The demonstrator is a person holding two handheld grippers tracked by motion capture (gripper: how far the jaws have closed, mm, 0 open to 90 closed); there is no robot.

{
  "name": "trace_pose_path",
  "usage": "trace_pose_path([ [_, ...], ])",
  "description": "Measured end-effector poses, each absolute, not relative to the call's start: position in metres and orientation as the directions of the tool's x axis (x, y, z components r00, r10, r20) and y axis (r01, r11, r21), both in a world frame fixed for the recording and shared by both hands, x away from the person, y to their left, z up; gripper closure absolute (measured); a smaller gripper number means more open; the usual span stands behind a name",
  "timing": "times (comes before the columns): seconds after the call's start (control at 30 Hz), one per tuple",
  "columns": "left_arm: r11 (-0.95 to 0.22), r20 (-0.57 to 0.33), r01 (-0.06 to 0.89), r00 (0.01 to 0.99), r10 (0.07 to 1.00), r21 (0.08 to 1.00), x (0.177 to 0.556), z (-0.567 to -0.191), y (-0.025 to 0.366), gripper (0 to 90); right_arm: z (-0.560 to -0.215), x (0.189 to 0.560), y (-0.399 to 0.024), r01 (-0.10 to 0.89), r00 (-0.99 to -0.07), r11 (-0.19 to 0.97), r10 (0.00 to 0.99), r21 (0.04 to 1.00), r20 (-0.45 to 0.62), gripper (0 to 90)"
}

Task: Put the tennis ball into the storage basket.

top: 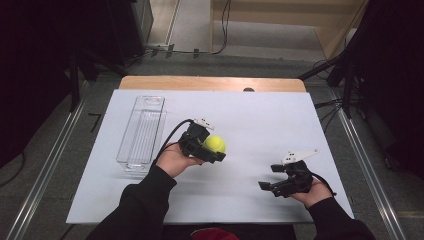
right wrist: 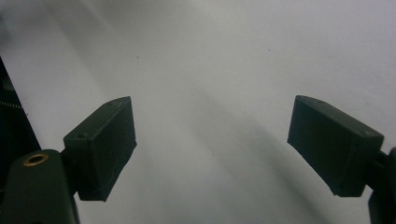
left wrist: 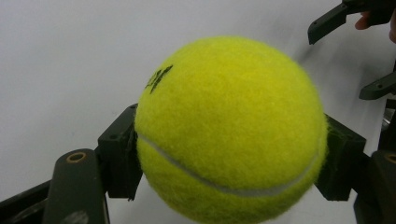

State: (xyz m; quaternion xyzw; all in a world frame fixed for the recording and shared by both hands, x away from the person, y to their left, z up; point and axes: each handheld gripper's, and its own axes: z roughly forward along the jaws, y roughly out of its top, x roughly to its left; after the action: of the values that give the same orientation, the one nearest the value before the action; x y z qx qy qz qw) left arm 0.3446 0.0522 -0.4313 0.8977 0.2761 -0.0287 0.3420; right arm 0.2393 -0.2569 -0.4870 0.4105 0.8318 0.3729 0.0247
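Note:
A yellow tennis ball [top: 215, 143] hangs a little above the middle of the white table sheet [top: 250, 115], with my left gripper [top: 214, 150] shut on it. In the left gripper view the ball [left wrist: 231, 126] sits between the two black pads [left wrist: 119, 158], pressed on both sides by my left gripper [left wrist: 229, 161]. Near the front right of the table my right gripper [top: 270, 176] is open and holds nothing. In the right gripper view its jaws stand wide apart over bare white sheet, my right gripper [right wrist: 212, 149] empty. It also appears at the top right of the left gripper view, right gripper [left wrist: 352, 56].
A clear plastic tray [top: 142, 131] lies lengthwise on the left part of the sheet, to the left of my left hand. The wooden table edge [top: 210, 83] runs along the far side. Dark stands and cables surround the table on the floor.

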Motion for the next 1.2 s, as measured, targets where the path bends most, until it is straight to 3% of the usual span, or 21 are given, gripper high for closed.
trace_pose_path([
  [1.2,-0.586,-0.251,0.556,0.816,0.520,0.590,0.359,-0.420,0.079,26.5,-0.486,0.239,-0.257,0.661,-0.662,0.380,0.701,0.647,0.264,13.2],
])
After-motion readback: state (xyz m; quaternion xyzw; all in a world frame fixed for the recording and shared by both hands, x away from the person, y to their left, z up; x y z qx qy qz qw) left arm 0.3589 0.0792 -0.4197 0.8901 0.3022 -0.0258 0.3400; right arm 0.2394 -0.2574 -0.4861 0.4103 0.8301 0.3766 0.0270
